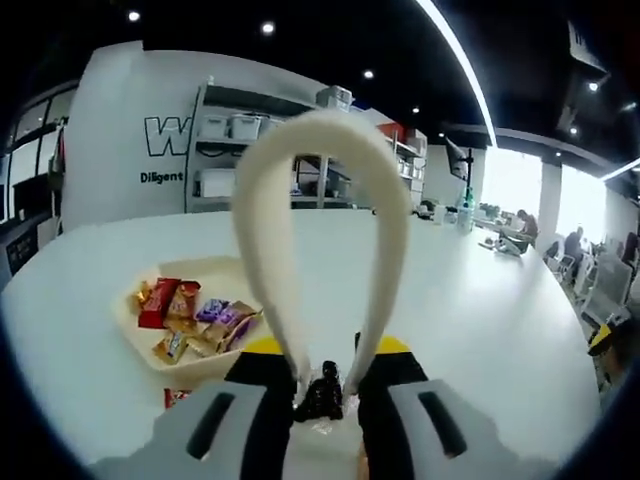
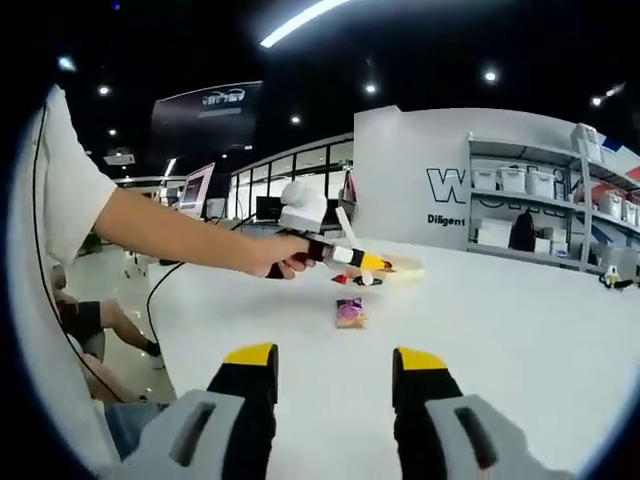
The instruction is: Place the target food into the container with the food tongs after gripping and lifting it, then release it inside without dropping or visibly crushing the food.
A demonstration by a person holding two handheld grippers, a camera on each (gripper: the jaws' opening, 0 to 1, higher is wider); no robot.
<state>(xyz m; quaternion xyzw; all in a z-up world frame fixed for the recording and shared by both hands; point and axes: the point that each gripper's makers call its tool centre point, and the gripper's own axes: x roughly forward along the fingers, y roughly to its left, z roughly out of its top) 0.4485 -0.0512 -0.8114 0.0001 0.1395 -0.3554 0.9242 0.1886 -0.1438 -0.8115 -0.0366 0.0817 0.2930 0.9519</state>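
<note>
**Tongs held over the tray**

The left gripper (image 1: 325, 385) has its jaws closed on the white food tongs (image 1: 322, 210). Wrapped sweets fill the tray (image 1: 135, 330) at 9 o'clock. The right gripper (image 2: 335, 385) has jaws wide; a purple sweet (image 2: 350, 313) lies on the tabletop (image 2: 500, 330) at 12 o'clock.

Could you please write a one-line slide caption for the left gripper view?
Left gripper holding white tongs above a tray of wrapped snacks on a white table.
</note>
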